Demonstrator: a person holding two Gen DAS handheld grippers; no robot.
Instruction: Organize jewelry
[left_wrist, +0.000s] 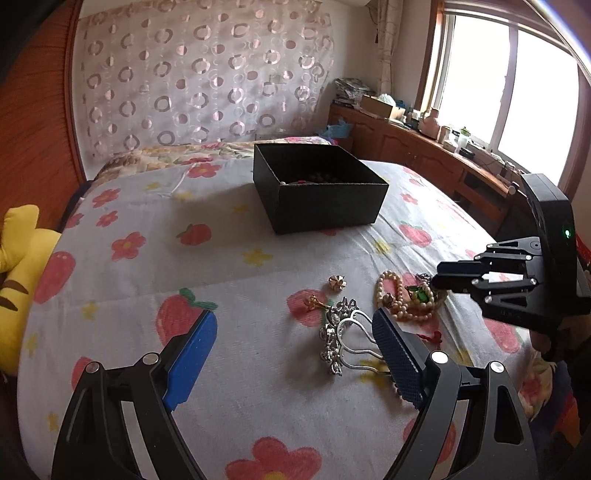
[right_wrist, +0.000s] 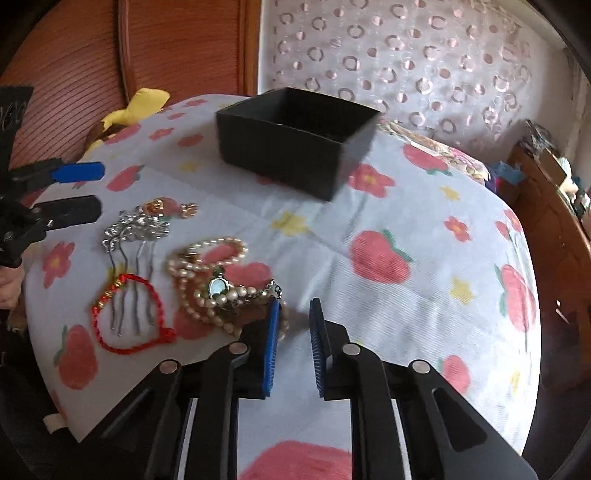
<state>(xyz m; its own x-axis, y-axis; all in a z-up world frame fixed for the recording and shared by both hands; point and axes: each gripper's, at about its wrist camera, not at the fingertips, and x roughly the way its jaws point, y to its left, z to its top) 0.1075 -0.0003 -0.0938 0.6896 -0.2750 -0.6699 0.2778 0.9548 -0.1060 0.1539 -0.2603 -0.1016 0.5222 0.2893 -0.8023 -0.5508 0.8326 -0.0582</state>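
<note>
From the left wrist, the open black box (left_wrist: 319, 186) sits on the flowered bedsheet (left_wrist: 147, 266), with small beads and something red barely visible inside. The left gripper (left_wrist: 295, 356) is spread wide over the silver hair comb (left_wrist: 338, 338), beside the pearl necklace (left_wrist: 397, 297). From the right wrist, the right gripper (right_wrist: 293, 349) stands narrowly parted and empty, beside the pearls (right_wrist: 207, 273), a small watch (right_wrist: 218, 286) and a red cord bracelet (right_wrist: 127, 314); the box's (right_wrist: 291, 142) contents are hidden.

— What sort of place is this?
— A home bedroom: a bed (left_wrist: 229, 258) under a strawberry-print sheet, a yellow plush toy (left_wrist: 18, 266), a sheer curtain (left_wrist: 192, 77), a cluttered wooden cabinet (left_wrist: 417, 144) below the window (left_wrist: 506, 85).
</note>
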